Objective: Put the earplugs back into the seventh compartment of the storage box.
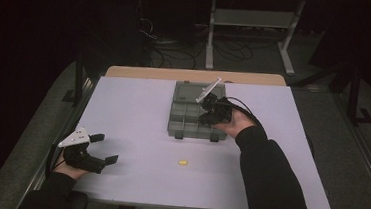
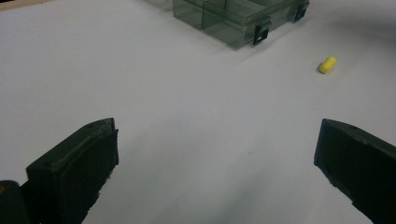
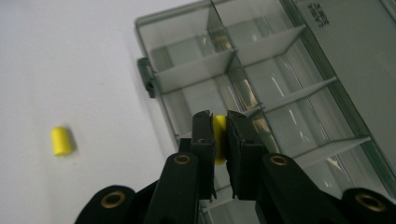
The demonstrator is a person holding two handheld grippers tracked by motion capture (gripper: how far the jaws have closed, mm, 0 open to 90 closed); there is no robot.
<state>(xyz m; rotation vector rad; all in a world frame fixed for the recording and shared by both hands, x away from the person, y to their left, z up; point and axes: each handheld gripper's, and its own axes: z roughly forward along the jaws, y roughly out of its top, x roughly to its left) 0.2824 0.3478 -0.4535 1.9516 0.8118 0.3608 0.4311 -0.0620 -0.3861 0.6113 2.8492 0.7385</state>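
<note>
Pinching yellow plug [image 3: 219,135] over organiser box [image 3: 187,74], right gripper [image 3: 220,128] view, left gripper [image 2: 215,154] spread.

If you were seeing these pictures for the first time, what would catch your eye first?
Most striking is the small yellow foam plug pinched between the jaws of the right gripper, held over the clear grey plastic compartment box near the table's far middle. A second yellow plug lies loose on the white table in front of the box. The left gripper rests wide open at the near left corner.
</note>
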